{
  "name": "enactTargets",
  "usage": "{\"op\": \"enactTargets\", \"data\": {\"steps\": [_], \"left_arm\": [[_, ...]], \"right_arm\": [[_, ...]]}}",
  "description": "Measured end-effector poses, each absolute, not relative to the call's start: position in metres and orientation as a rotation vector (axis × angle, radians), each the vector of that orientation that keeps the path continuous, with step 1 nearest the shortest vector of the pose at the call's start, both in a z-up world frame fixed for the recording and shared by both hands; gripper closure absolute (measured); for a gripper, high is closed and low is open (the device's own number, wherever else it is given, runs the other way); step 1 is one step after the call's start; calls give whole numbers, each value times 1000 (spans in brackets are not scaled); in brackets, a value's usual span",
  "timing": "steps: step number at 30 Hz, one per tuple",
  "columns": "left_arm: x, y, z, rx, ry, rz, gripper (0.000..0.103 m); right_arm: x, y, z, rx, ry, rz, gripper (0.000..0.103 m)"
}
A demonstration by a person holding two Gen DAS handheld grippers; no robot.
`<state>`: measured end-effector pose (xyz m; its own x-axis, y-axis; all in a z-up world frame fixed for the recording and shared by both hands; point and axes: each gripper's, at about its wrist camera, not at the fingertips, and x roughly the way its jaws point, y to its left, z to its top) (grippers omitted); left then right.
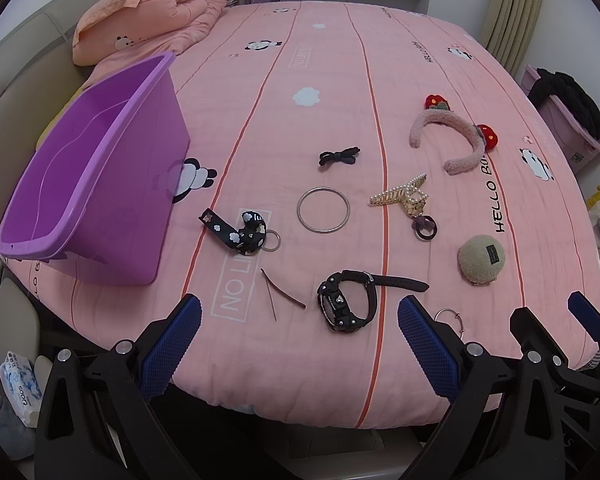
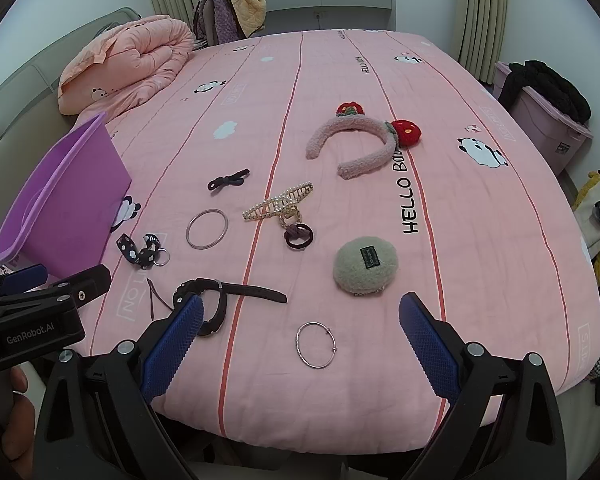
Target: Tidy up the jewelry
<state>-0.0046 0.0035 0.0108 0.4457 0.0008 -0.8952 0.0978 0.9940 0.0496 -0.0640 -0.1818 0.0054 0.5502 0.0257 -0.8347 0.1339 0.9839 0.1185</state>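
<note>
So both claws are spread wide with nothing in them, the left gripper hanging over the black watch and the right gripper over the thin silver bangle at the bed's near edge. I'd drop straight down and pinch the watch by its band, the bangle by its rim, then carry each to the purple bin on the left. Nothing's really blocking, though the hairpin lies just beside the watch, with the keychain strap, pearl claw clip and fuzzy headband farther out.
</note>
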Motion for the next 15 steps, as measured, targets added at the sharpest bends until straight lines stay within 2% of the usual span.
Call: {"op": "enactTargets", "data": {"steps": [15], "left_arm": [[-3,17,-1,58,1132,-61,6]], "right_arm": [[-65,-190,-4,202,1002,-61,9]]}}
